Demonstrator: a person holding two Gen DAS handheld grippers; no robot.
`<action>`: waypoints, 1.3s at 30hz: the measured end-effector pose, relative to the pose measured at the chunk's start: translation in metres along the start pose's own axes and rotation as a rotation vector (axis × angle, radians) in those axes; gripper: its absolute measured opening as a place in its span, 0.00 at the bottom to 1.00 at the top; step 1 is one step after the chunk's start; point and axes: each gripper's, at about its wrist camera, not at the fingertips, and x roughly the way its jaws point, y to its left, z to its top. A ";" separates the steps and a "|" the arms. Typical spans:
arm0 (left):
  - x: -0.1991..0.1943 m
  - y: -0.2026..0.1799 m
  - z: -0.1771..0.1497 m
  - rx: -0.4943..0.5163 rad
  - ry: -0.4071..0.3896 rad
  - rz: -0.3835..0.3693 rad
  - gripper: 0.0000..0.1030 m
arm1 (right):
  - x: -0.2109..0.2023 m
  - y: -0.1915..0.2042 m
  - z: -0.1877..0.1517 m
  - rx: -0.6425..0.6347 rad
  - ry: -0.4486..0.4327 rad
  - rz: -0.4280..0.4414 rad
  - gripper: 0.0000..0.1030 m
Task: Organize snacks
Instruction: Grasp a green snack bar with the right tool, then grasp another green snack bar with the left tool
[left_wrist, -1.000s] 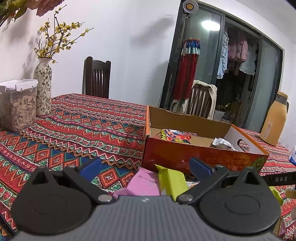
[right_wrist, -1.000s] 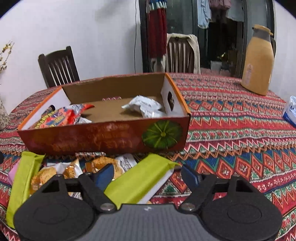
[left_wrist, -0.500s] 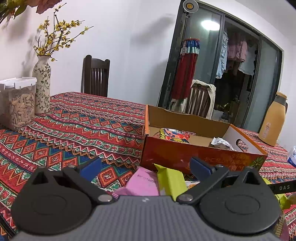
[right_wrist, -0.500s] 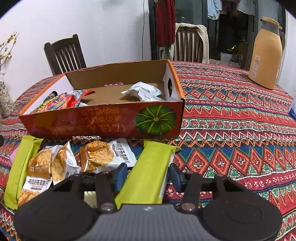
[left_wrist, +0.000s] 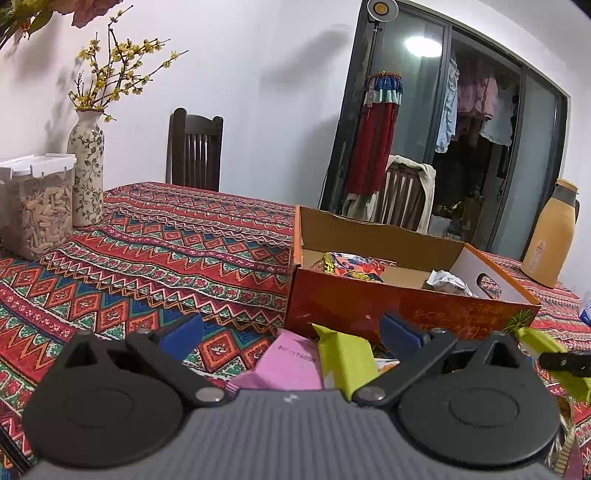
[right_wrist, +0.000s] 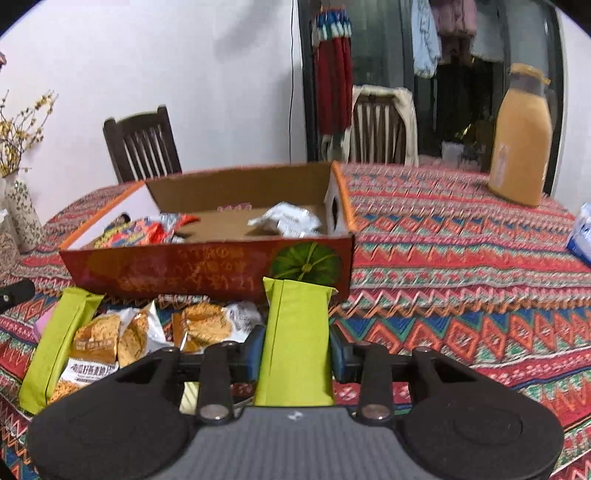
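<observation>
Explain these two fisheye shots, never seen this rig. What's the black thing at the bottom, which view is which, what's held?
There is no robot here. A person holds a two-finger tool in each hand, and a camera on each looks forward along its blue-padded fingers. The black discs and grey body at the bottom are the tool itself.

Left wrist view: the left tool is open, holding nothing, above a pink packet.

Right wrist view: the right tool is shut on a green snack packet.

Everything sits on a patterned tablecloth. An open cardboard box already holds a red snack bag and a white wrapper. In front of it lie cracker packs and a second green packet. A tan thermos jug stands further back.
</observation>
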 end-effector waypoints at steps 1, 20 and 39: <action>0.001 0.000 0.000 0.001 0.002 0.002 1.00 | -0.004 -0.002 -0.001 -0.004 -0.023 -0.006 0.34; 0.005 -0.020 0.006 0.103 0.116 0.031 1.00 | -0.014 -0.024 -0.032 0.096 -0.228 0.048 0.34; 0.010 -0.059 -0.025 0.169 0.264 0.072 0.58 | -0.024 -0.025 -0.039 0.094 -0.270 0.103 0.34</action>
